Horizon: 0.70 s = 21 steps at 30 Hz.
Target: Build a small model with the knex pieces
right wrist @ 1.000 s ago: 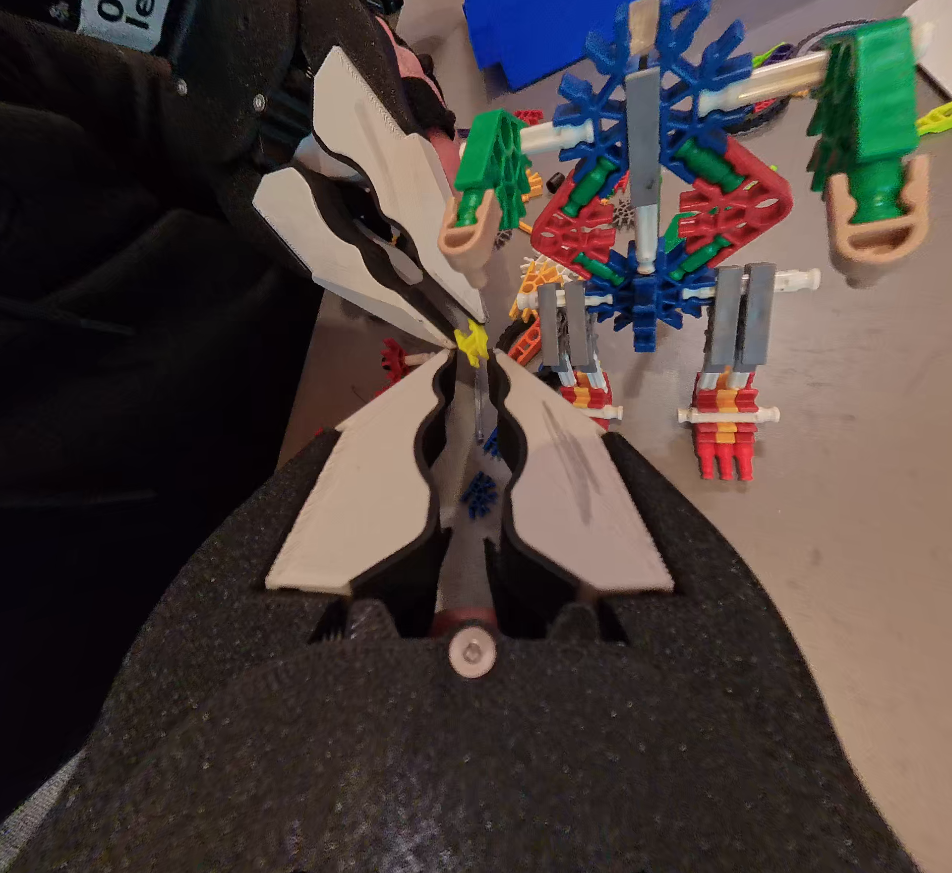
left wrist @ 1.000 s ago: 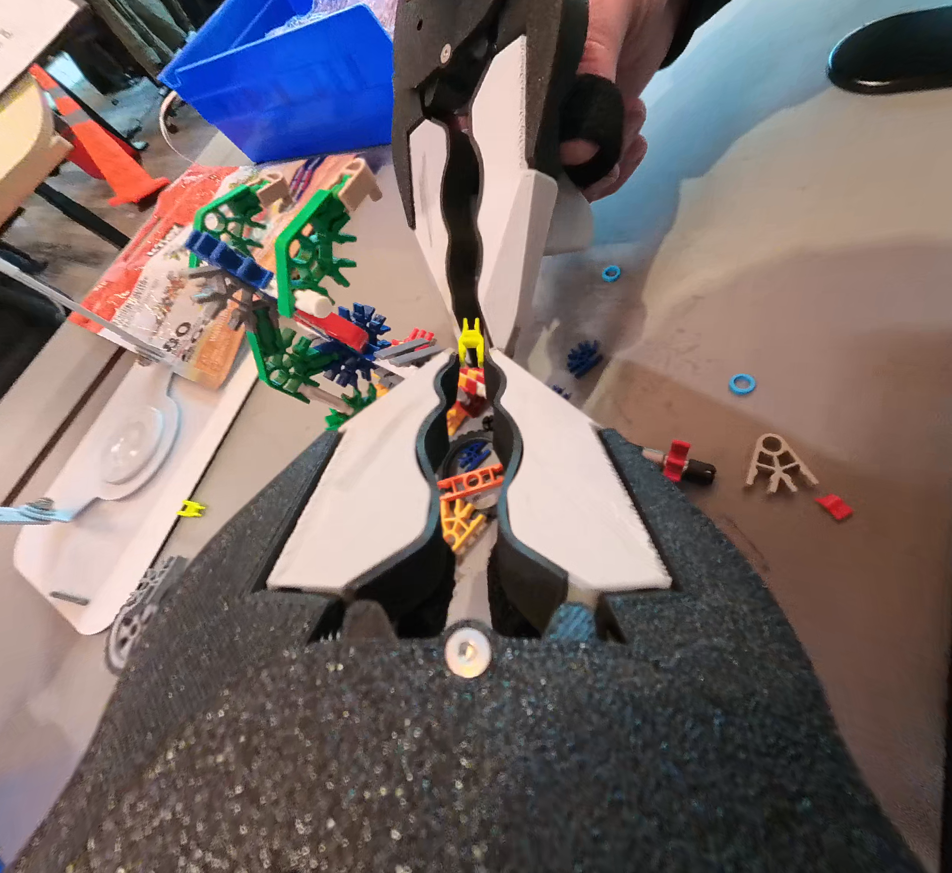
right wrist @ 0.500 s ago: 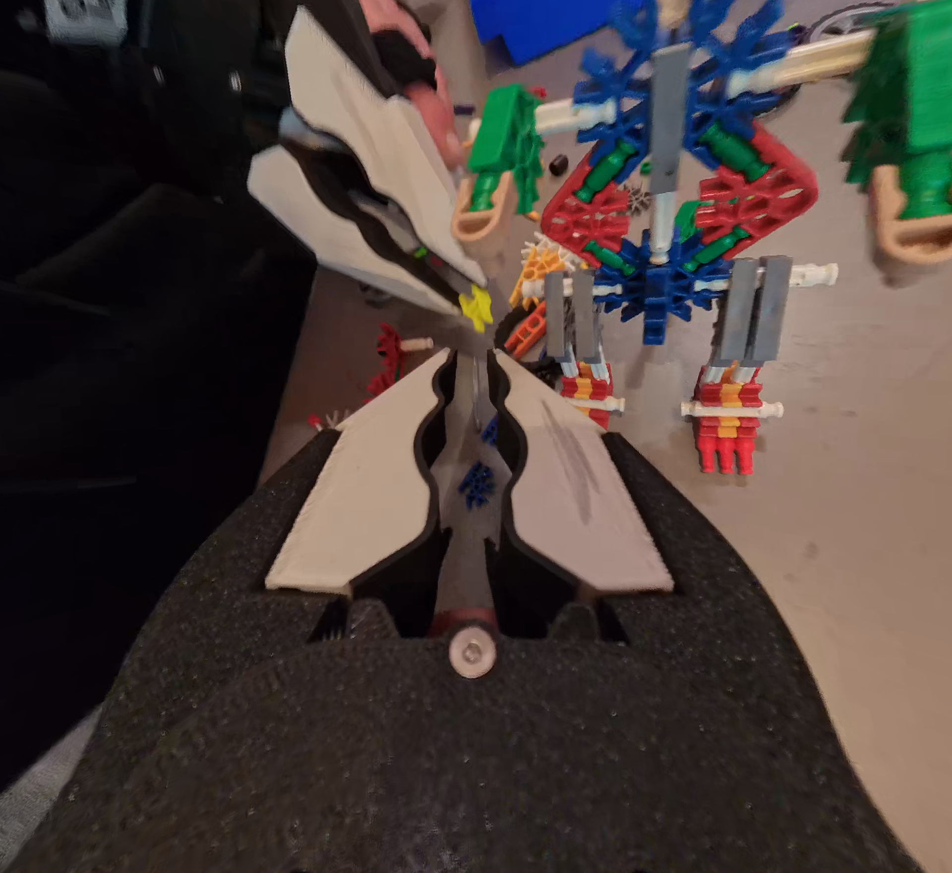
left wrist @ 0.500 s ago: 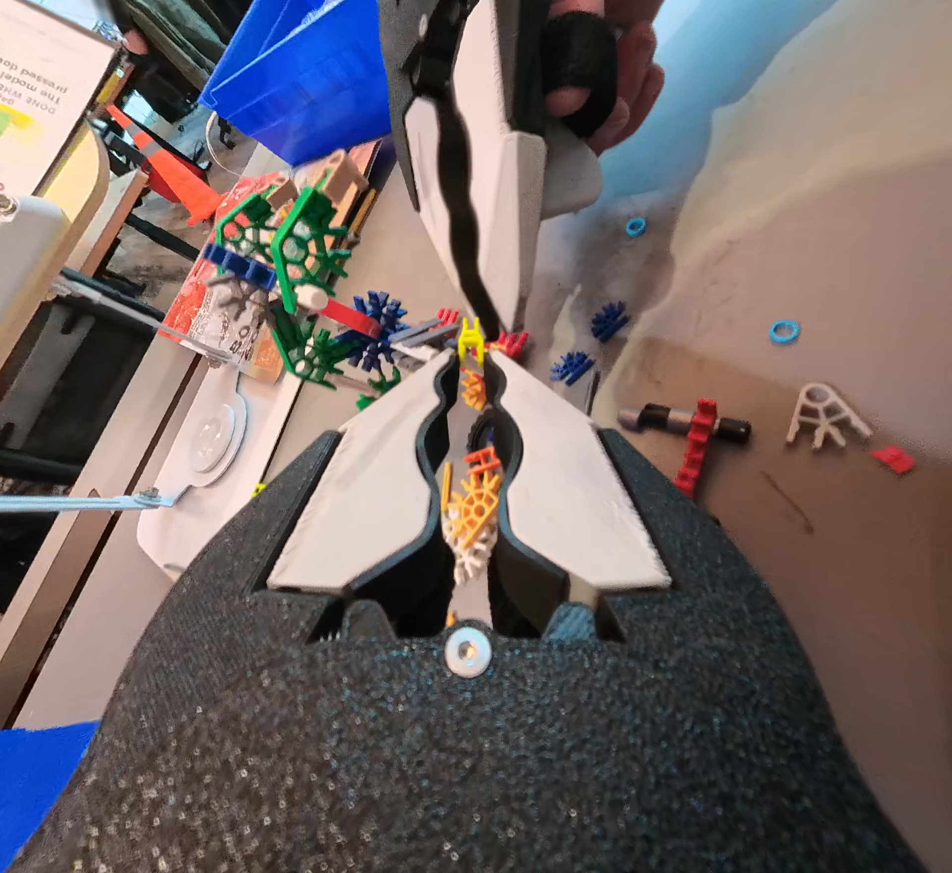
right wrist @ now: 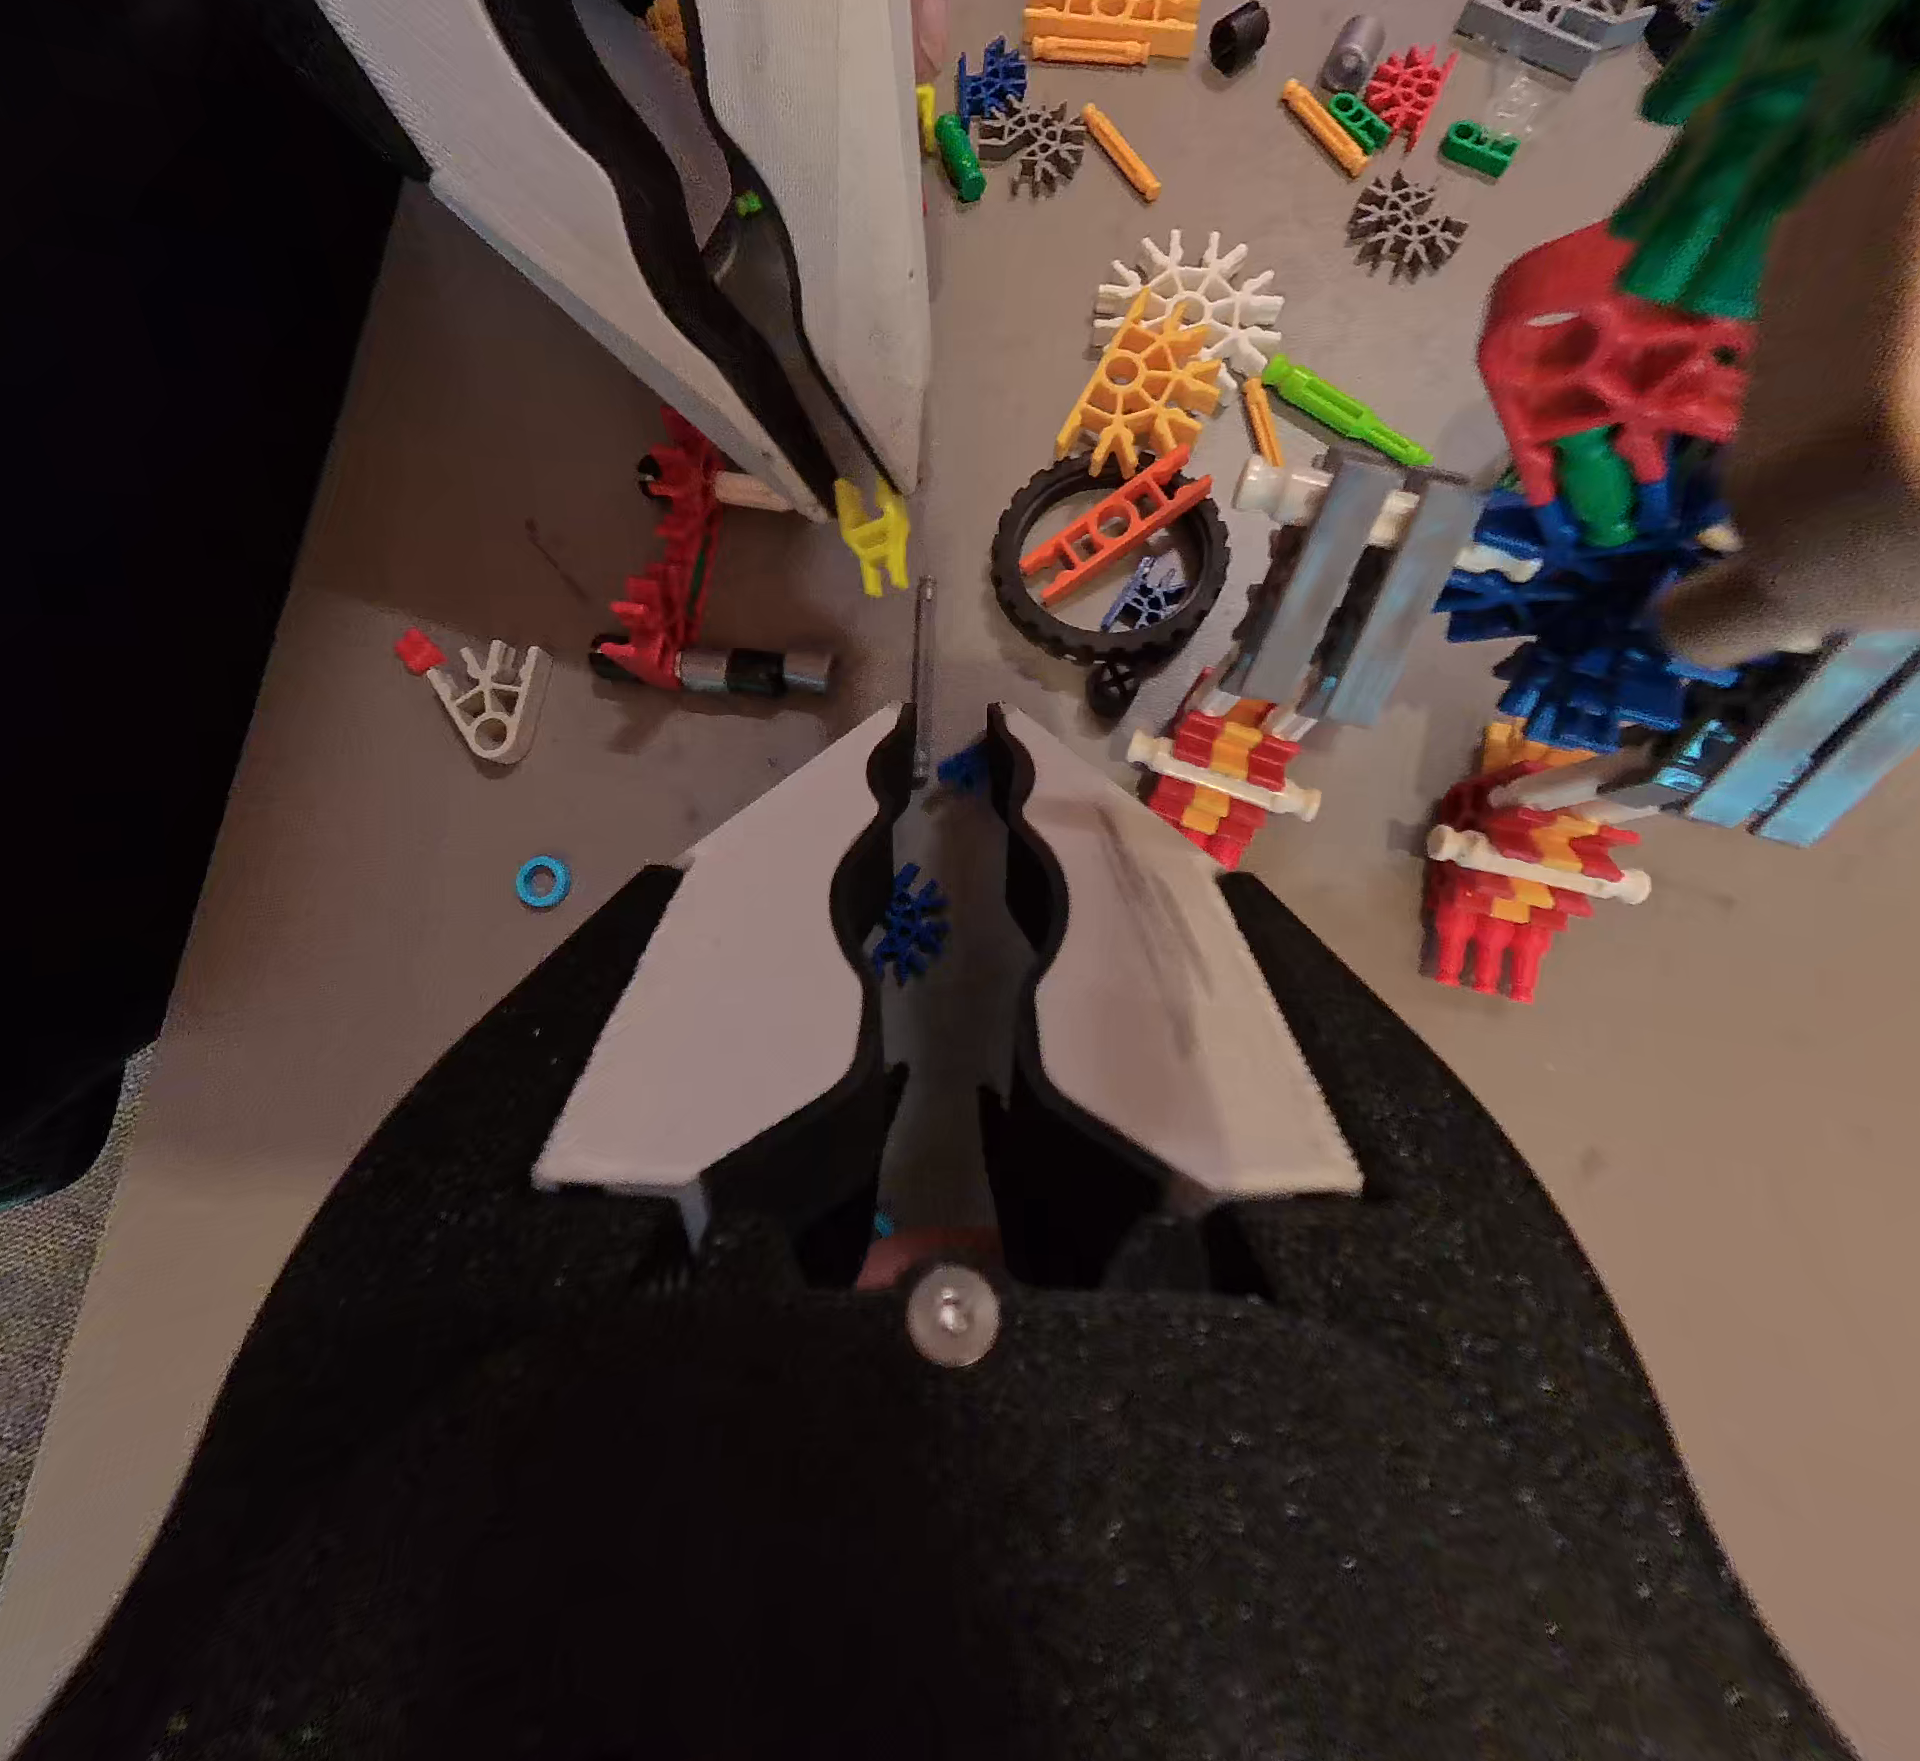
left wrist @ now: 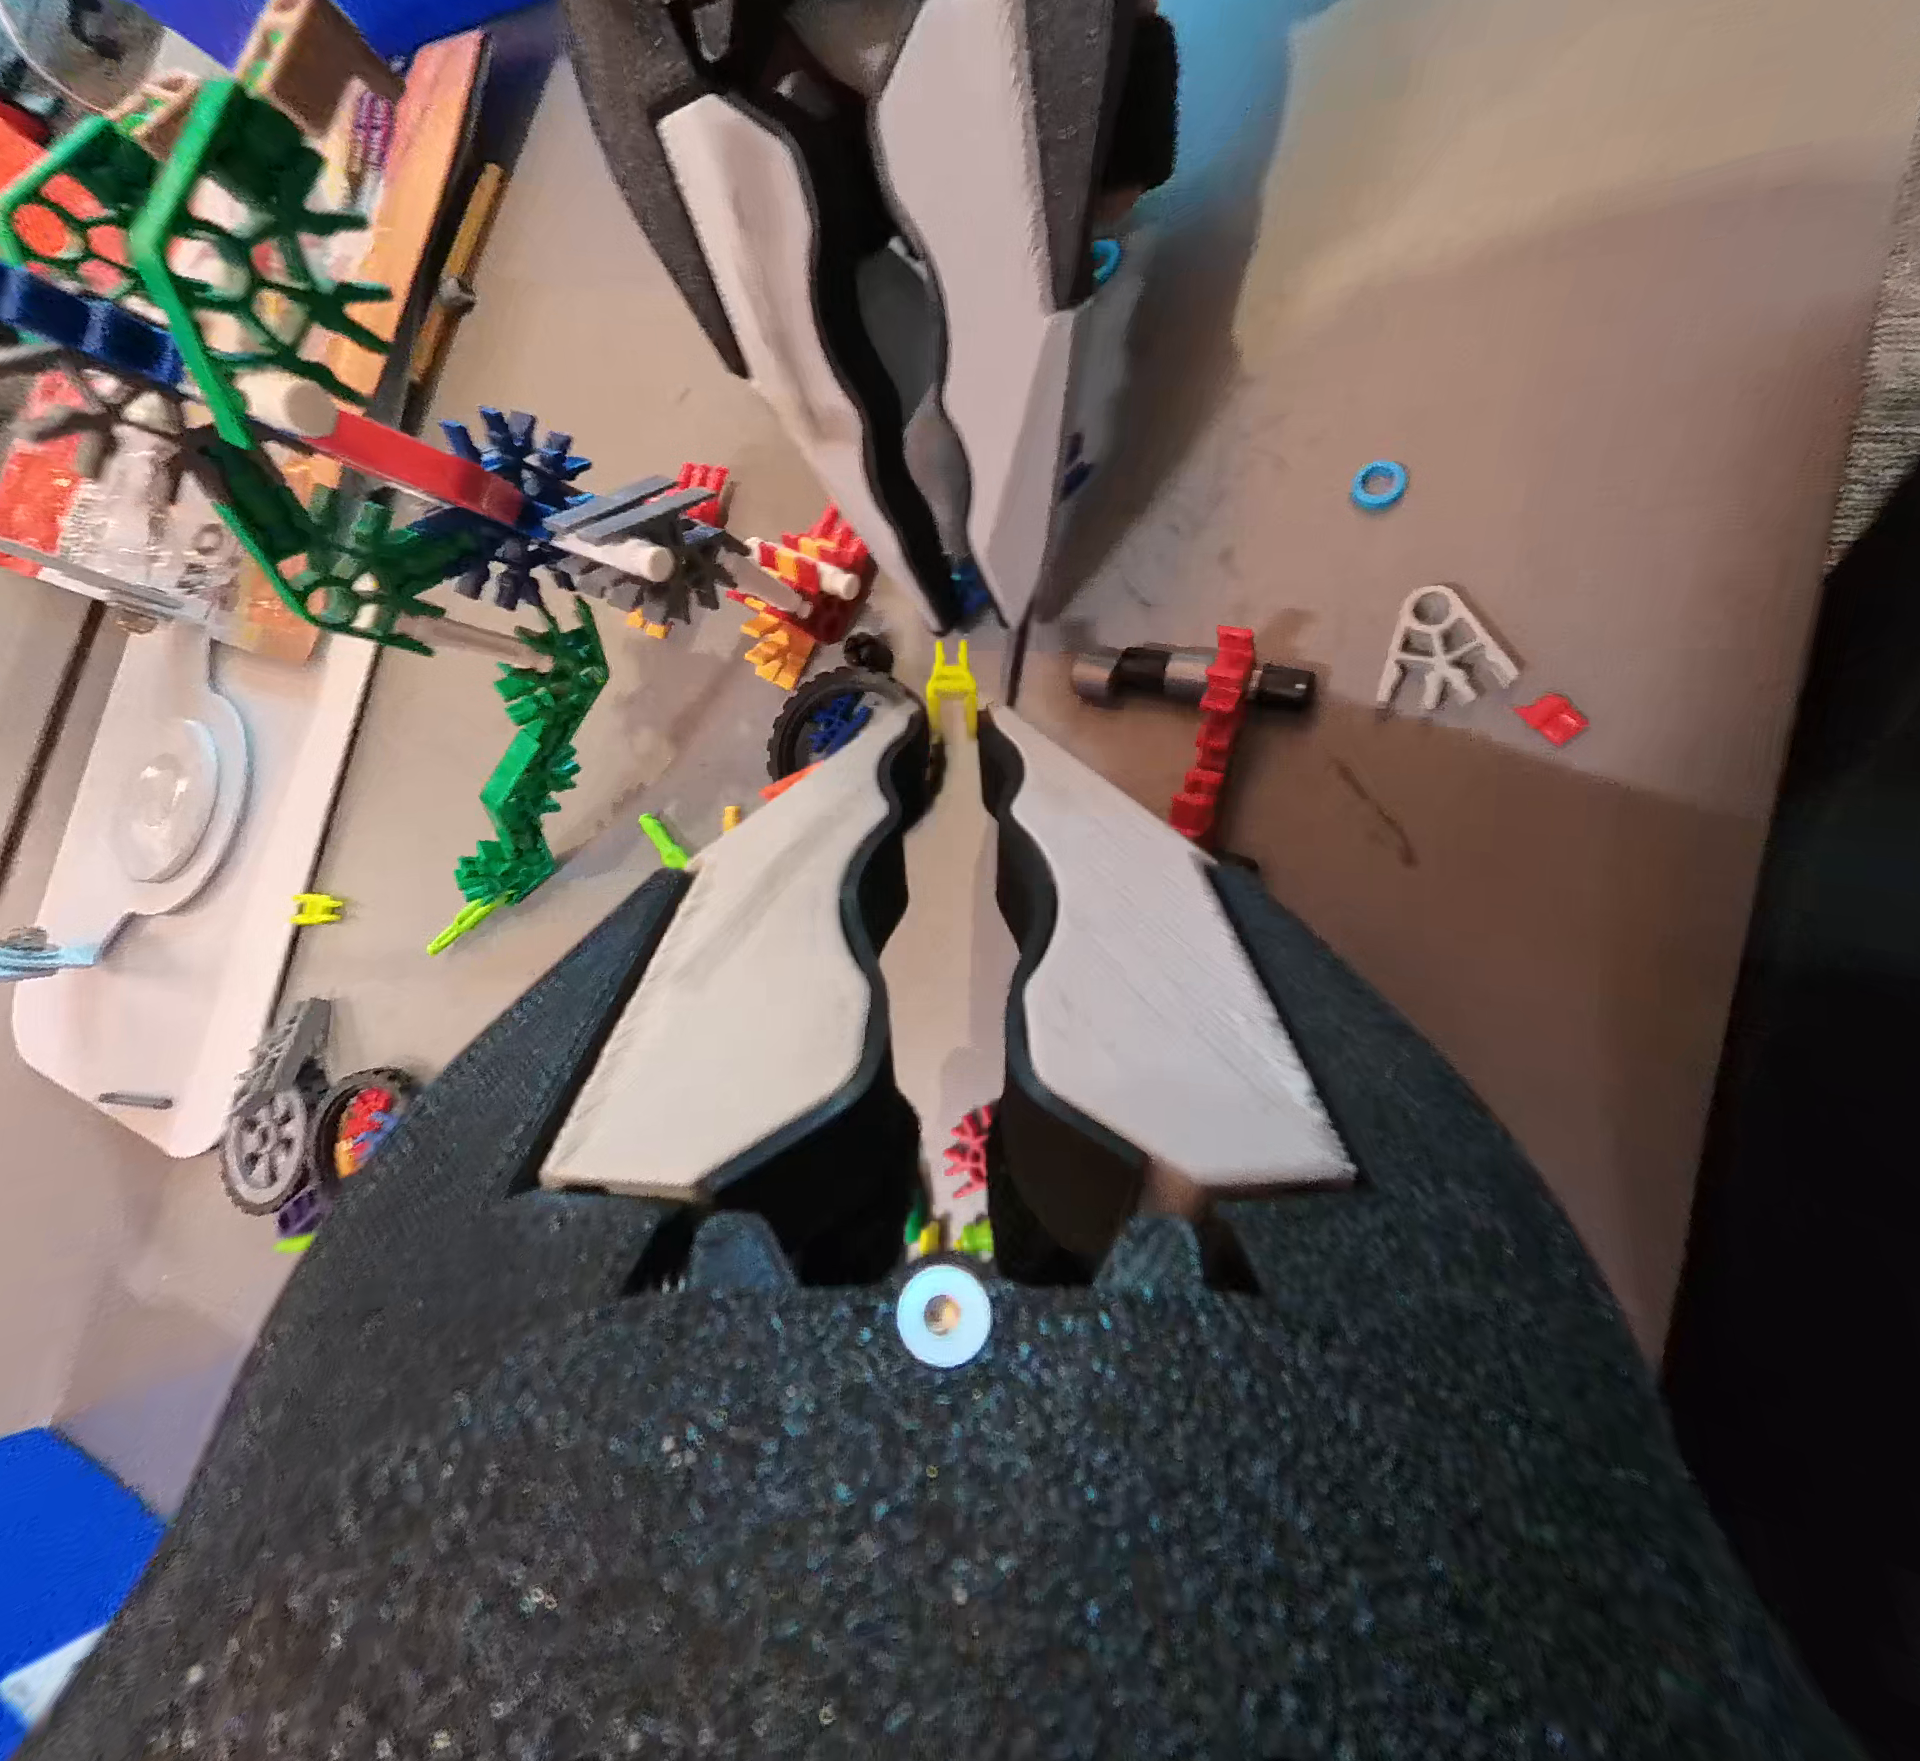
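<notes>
We see a grey table (right wrist: 1558, 1192) strewn with plastic construction pieces, and at its right in the right wrist view stands the largest thing, a built model (right wrist: 1558, 589) of blue snowflake hubs, red and green connectors, grey plates and 2 red-and-yellow feet touching the tabletop. The left gripper (left wrist: 951, 724) and the right gripper (right wrist: 945, 724) meet nearly tip to tip above the table beside that model. The left gripper's claw is narrow and pinches a yellow connector (left wrist: 948, 688) by 1 end, so the forked free end points at the other gripper. The right gripper's claw is also narrow, and a thin grey rod (right wrist: 922, 662) sticks out from between its tips along the left finger, its far end just beside the yellow connector but apart from it. Below them a black tyre (right wrist: 1008, 589) lies flat with an orange connector (right wrist: 1117, 522) across it. Near the tyre lies a curved red connector chain (right wrist: 665, 579) on a grey-and-black rod. A white fan-shaped connector (right wrist: 488, 698) lies just past it, and a blue ring (right wrist: 542, 880) sits apart.
</notes>
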Tool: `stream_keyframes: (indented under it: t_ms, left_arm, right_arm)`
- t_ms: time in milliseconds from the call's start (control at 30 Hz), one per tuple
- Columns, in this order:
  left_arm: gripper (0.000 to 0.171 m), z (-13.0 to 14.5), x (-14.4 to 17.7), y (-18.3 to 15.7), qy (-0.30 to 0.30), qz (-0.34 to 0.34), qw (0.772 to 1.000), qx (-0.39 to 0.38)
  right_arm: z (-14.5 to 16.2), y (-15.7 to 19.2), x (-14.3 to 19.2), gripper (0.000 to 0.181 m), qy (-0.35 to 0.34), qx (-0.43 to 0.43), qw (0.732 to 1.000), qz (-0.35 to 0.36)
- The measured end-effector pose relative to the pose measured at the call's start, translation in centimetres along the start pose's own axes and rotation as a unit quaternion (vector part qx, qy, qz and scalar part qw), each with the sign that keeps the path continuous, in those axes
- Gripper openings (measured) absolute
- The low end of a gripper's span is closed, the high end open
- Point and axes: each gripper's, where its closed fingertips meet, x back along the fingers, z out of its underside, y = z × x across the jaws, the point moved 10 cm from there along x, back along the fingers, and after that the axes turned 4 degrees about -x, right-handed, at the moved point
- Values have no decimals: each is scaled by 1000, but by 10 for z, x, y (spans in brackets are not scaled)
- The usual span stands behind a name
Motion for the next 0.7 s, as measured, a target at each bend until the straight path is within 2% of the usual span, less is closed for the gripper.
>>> stream_keyframes:
  t_ms: [67, 233, 400, 700]
  left_arm:
    - [7, 0, -2, -2, 11, 29, 1000, 3]
    - [7, 3, -8, -5, 26, 39, 999, -2]
    - [7, 6, -13, -4, 53, 32, 998, -6]
    - [7, 6, -11, -3, 60, 23, 998, -9]
  right_arm:
    - [0, 2, -1, 10, -2, 4, 1000, -10]
    - [0, 7, -6, 2, 7, 31, 999, -1]
    - [0, 6, -6, 1, 6, 18, 1000, -5]
    - [-2, 2, -8, 0, -4, -31, 999, -15]
